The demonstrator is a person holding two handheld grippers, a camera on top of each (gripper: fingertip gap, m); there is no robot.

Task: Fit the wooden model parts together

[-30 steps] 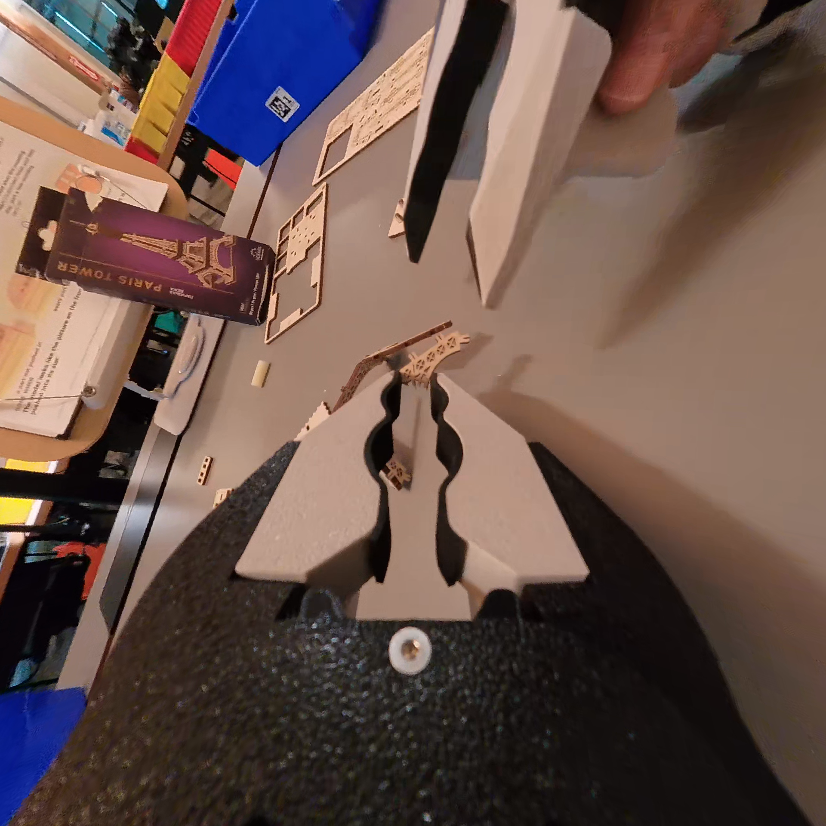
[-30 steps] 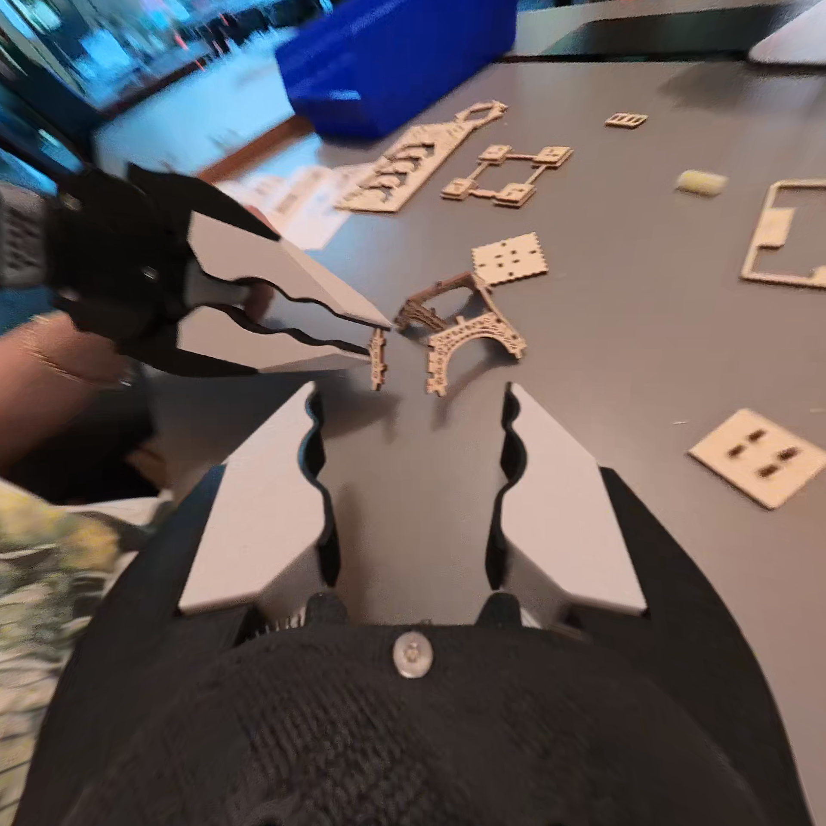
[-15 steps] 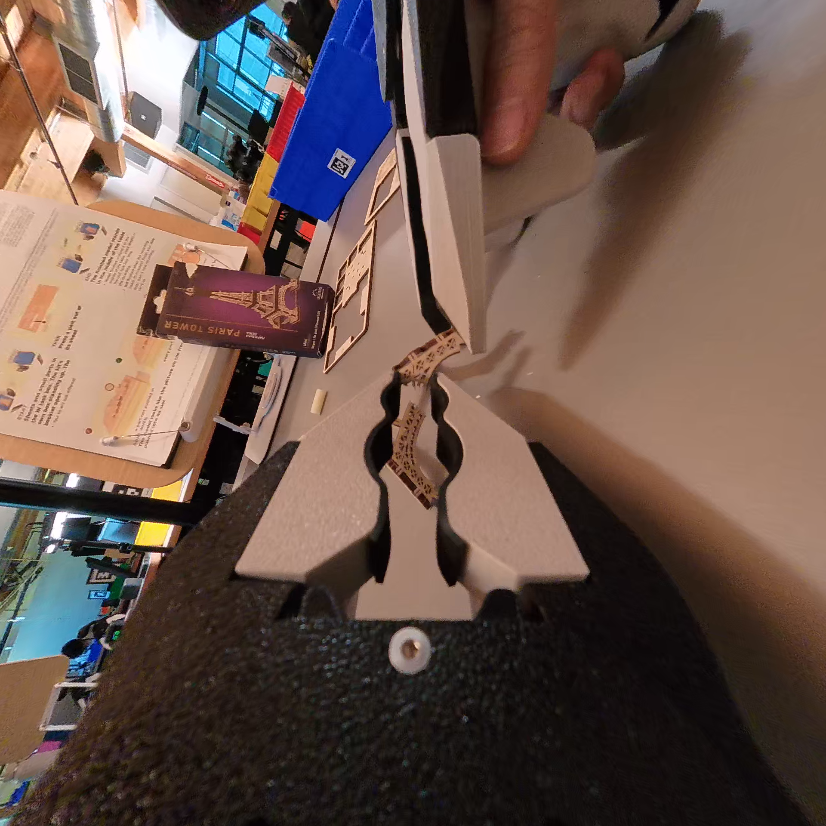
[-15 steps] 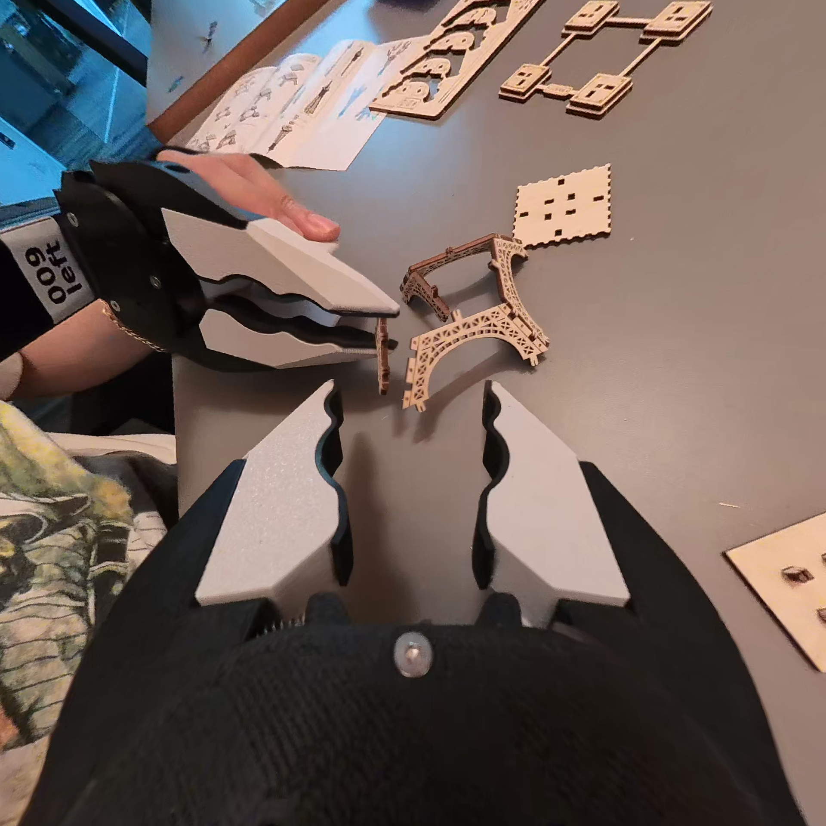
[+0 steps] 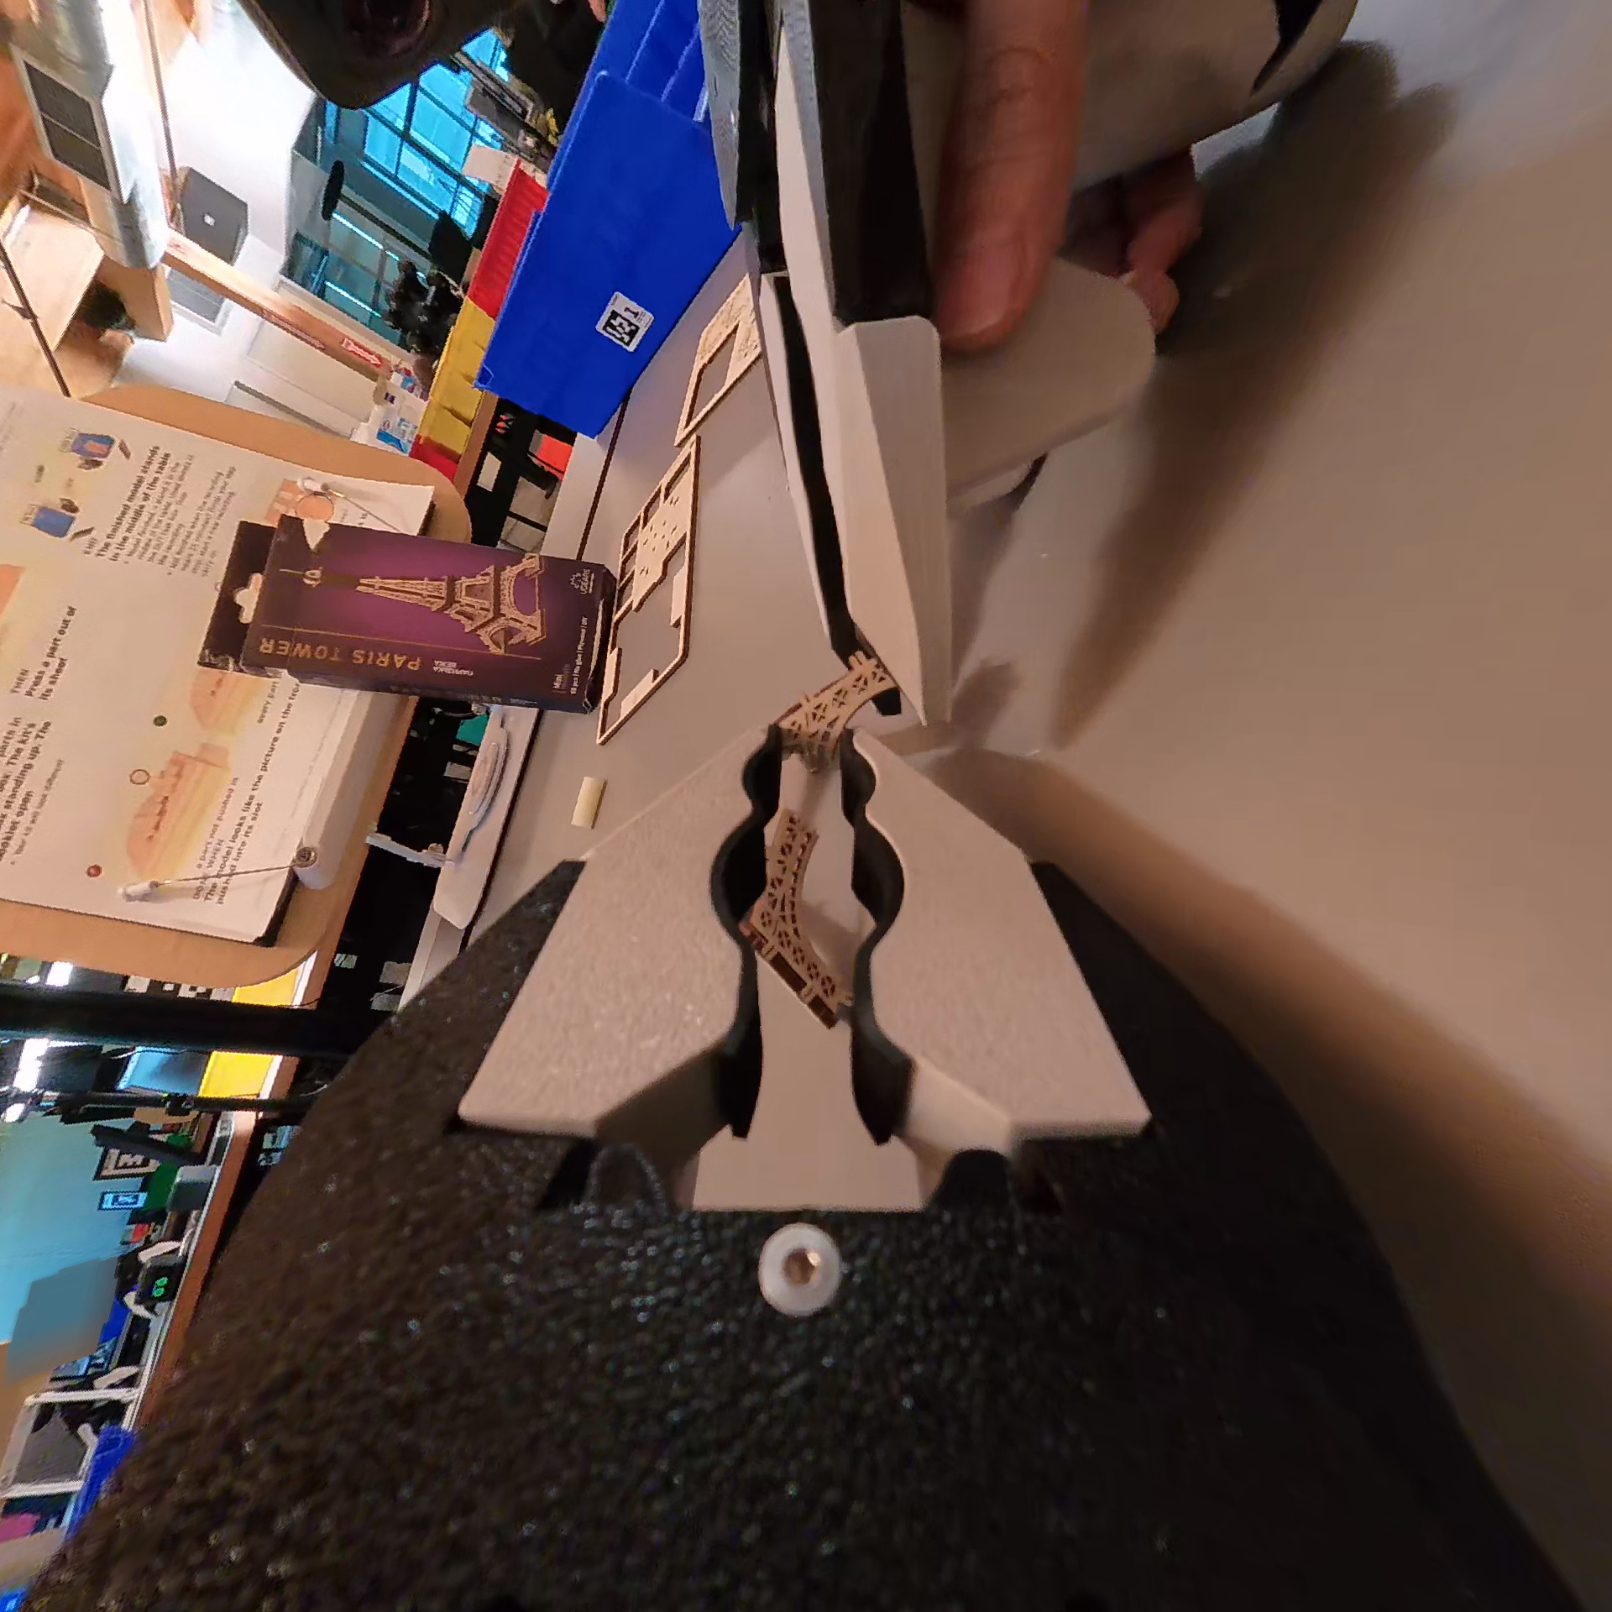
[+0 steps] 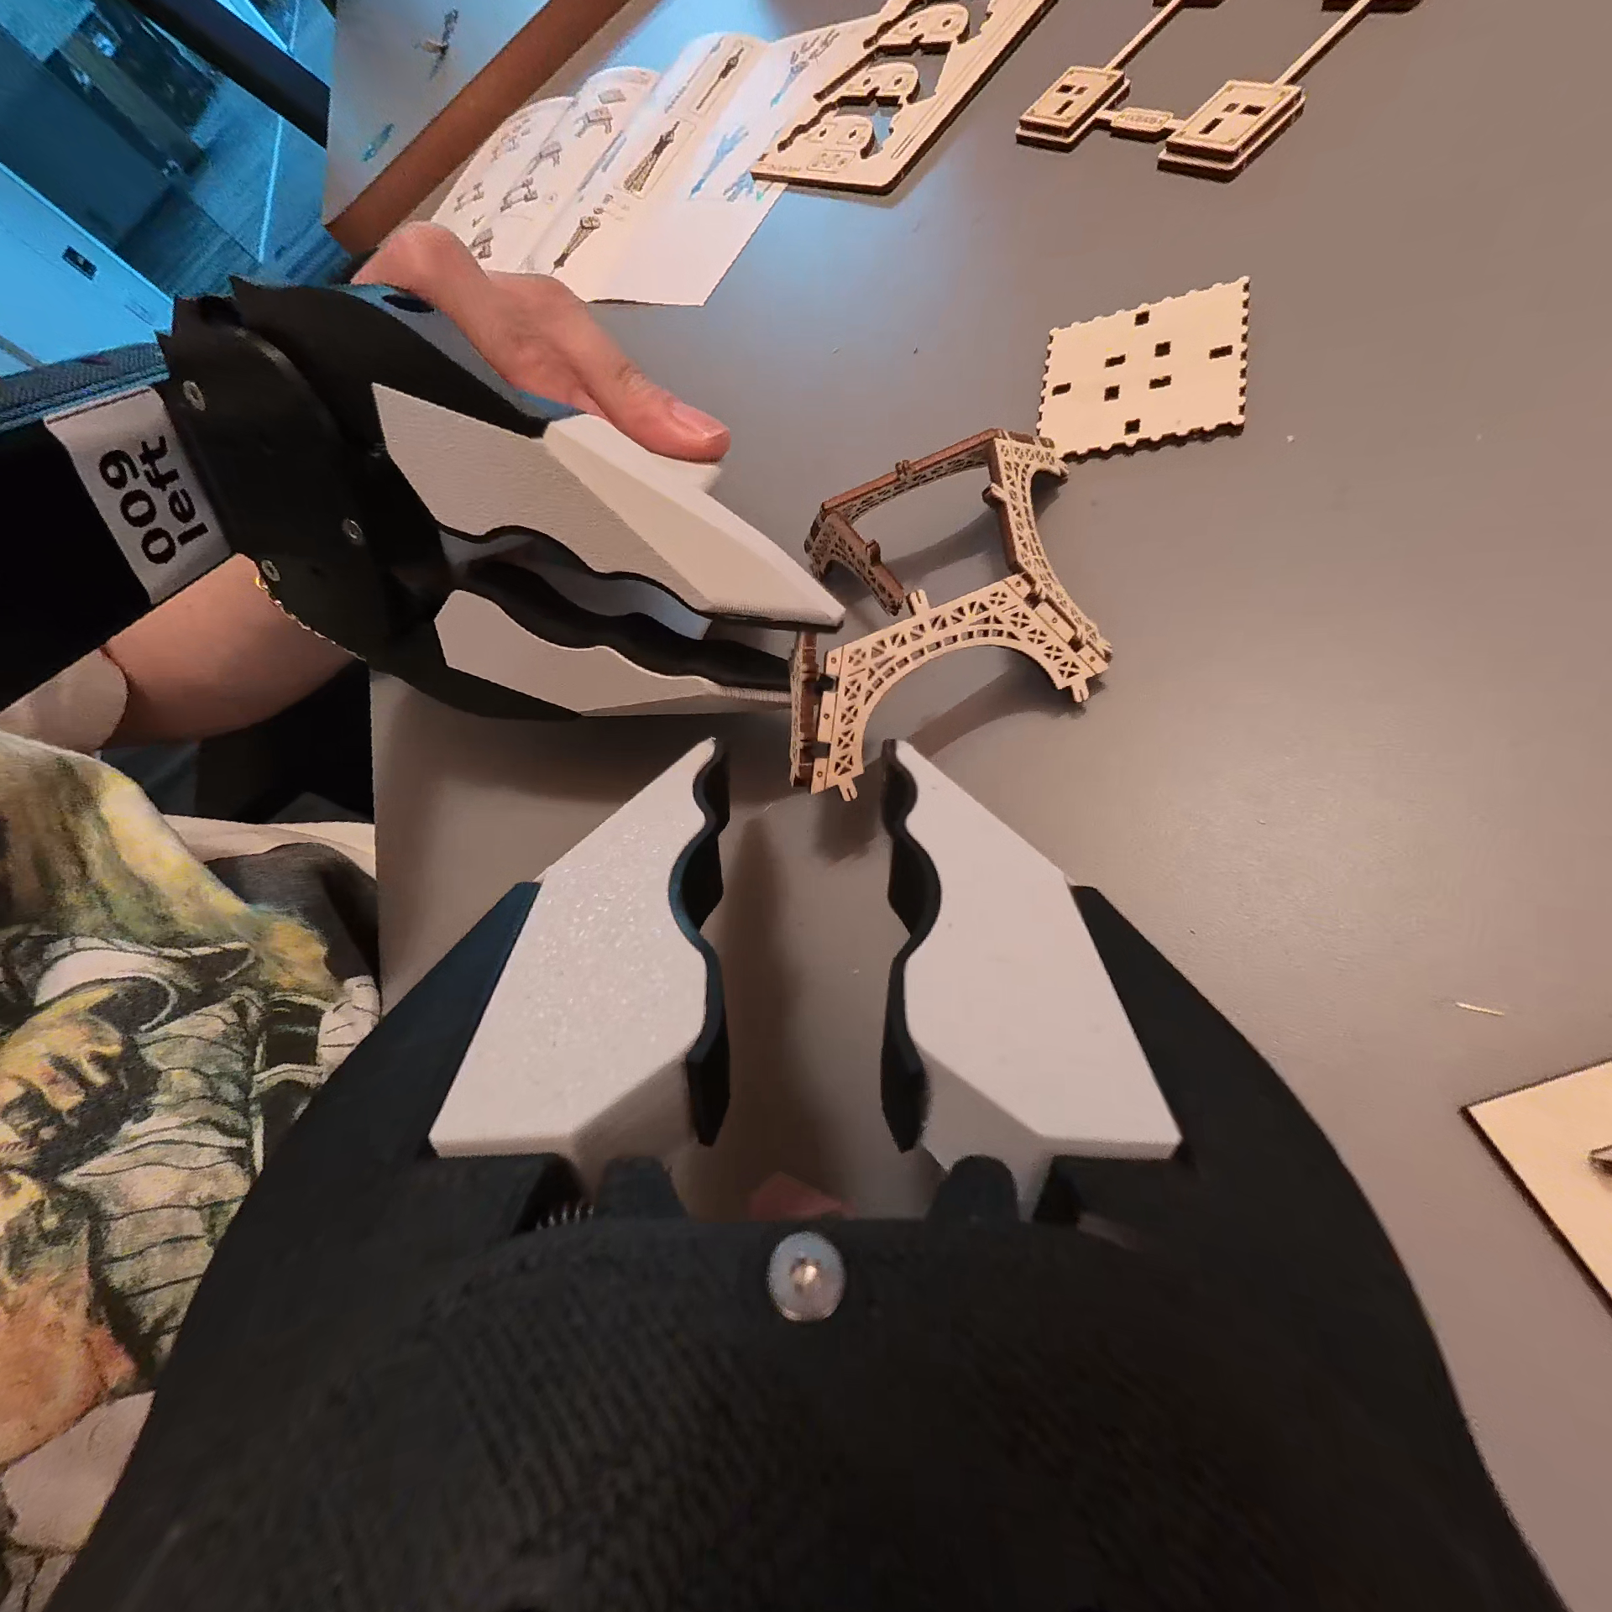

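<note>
Blue bin (image 5: 602, 253), purple box (image 5: 419, 624)

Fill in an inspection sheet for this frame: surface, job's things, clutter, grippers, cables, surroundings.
Surface: grey table, matte.
Job's things: arched lattice assembly on the table; narrow lattice piece at its near leg, seemingly touching; slotted square plate beyond.
Clutter: instruction leaflet, part frames, purple kit box.
Grippers: left gripper shut on the narrow lattice piece; right gripper open, fingers either side of the assembly's near leg, gripping nothing.
Cables: nothing seen.
Surroundings: blue bin, instruction sheet on board.
</note>
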